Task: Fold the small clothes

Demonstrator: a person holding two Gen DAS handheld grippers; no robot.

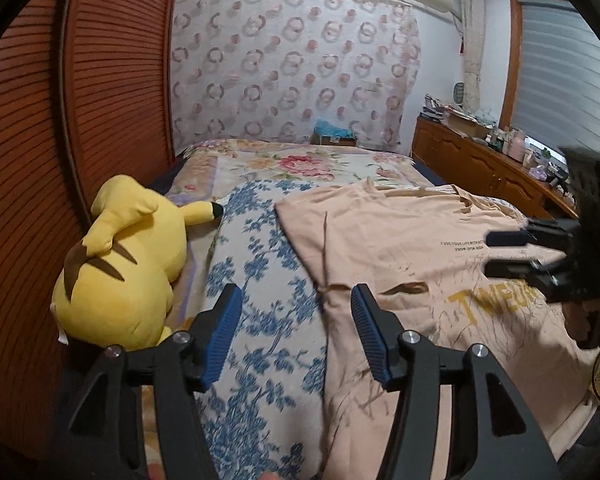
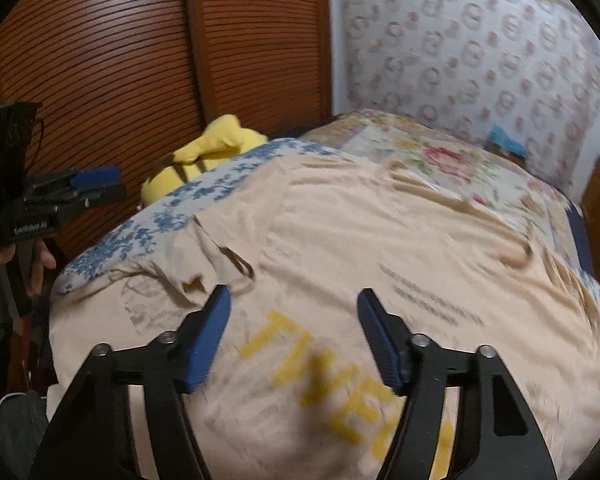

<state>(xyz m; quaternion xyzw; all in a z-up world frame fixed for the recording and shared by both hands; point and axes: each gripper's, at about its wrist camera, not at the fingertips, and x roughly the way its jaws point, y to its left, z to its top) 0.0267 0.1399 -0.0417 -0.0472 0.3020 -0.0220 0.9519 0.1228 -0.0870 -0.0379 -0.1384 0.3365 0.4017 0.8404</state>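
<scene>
A peach T-shirt (image 1: 412, 248) with yellow lettering lies spread flat on the bed, front up; it also fills the right wrist view (image 2: 340, 240). My left gripper (image 1: 296, 300) is open and empty, hovering over the shirt's left edge near a bunched sleeve (image 1: 332, 288). My right gripper (image 2: 294, 300) is open and empty above the yellow lettering (image 2: 320, 368). The right gripper also shows at the right edge of the left wrist view (image 1: 496, 254), over the shirt. The left gripper shows at the far left of the right wrist view (image 2: 112, 184).
A blue-and-white floral cloth (image 1: 260, 280) lies under the shirt on a floral bedspread (image 1: 300, 164). A yellow plush toy (image 1: 116, 264) lies at the bed's left against a slatted wooden wardrobe (image 1: 100, 100). A cluttered wooden dresser (image 1: 480, 160) stands at the right.
</scene>
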